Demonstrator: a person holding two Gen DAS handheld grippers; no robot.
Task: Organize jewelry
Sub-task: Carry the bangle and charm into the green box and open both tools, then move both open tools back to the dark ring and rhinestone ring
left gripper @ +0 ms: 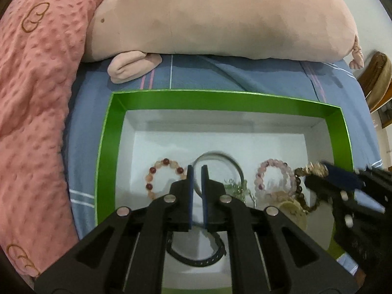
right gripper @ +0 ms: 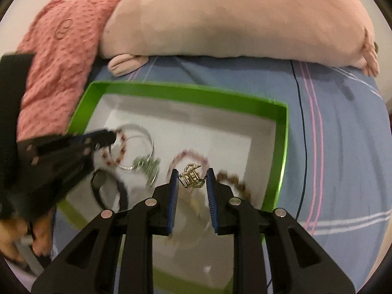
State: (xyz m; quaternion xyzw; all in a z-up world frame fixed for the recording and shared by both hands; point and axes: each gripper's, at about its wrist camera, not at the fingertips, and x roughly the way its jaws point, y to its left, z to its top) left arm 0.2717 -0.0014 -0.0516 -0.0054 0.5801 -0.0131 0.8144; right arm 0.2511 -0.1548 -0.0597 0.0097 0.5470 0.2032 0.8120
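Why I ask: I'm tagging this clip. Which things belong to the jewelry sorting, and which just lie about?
Job: green box, red bead bracelet, clear bangle, pink bead bracelet, brown bead bracelet, black band, gold clip held in right gripper.
Lying about: pink blanket, plush toy, blue sheet.

Soft, even indoor light is falling from above, and nothing is burning out. The green box [left gripper: 227, 103] is throwing a grey shadow band across its white floor under the far wall, and the plush pig [left gripper: 220, 17] is shading the blue sheet [left gripper: 257, 73] beneath it. Fisheye bending is curving every straight edge, with dark corners closing in. The left wrist view is staying fairly sharp (only the right gripper [left gripper: 325, 171] is smearing). The right wrist view is blurring heavily, streaking the beaded bracelets [right gripper: 188, 156], while the gold hair claw [right gripper: 191, 176] is reading crisp
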